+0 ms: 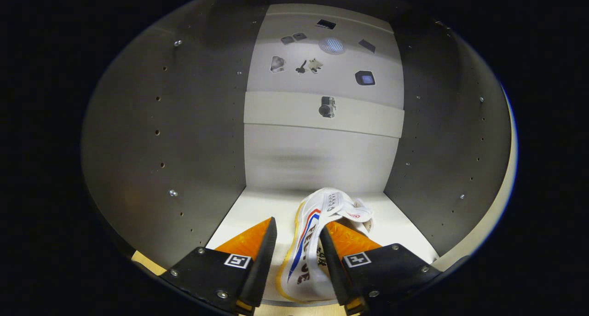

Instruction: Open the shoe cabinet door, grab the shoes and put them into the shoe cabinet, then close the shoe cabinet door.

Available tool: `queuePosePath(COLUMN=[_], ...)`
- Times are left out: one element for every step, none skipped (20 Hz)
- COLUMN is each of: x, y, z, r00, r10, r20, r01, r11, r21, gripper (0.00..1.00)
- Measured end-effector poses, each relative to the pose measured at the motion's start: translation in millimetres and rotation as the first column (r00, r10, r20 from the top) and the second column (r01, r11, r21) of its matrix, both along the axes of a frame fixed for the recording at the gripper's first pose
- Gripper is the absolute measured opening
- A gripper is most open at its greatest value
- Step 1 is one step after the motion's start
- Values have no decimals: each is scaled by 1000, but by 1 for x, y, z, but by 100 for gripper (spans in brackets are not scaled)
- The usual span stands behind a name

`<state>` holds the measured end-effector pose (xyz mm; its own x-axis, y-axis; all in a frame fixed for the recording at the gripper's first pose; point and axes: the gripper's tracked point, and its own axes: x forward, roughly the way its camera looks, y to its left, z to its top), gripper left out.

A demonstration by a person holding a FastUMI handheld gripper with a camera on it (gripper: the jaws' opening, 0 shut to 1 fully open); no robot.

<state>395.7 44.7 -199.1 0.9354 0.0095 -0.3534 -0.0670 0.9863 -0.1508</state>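
Note:
I am looking into the shoe cabinet [317,155] from its opening. A white canvas shoe [306,256] with red and blue stripes and a yellowish sole lies on the cabinet's white floor [244,210], toe pointing to the back wall. My gripper [297,225] stands open around the shoe's near half. The right finger [329,256] lies against the shoe at its opening. The left finger [264,251] stands apart from the sole, with a strip of floor showing between them.
Grey side walls [184,136] with rows of peg holes and screws close in left and right. A pale cross strip [285,111] runs across the back panel, which has several small cut-outs higher up. The cabinet's front edge [478,242] curves at the right.

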Motion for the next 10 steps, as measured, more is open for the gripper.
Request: queuePosePath(x=[0, 1, 1, 0, 3, 2, 2, 0, -3, -7], y=[1, 3, 4, 3, 3, 5, 4, 3, 3, 4], z=[-2, -6, -9, -9, -4, -1, 0, 3, 8, 16], r00=[1000, 999, 998, 997, 998, 999, 998, 999, 999, 1000], r10=[3, 3, 2, -2, -10, -3, -5, -1, 0, 11], r20=[-19, -43, -64, -74, -56, -53, -56, -52, -39, -11], r01=[-3, -6, -7, -6, 4, -2, 0, -3, -3, -12], r11=[1000, 999, 997, 995, 994, 996, 996, 997, 998, 998], r21=[-20, -50, -77, -101, -106, -94, -89, -78, -71, -56], gripper=[60, 61, 63, 66, 67, 71, 73, 74, 75, 77])
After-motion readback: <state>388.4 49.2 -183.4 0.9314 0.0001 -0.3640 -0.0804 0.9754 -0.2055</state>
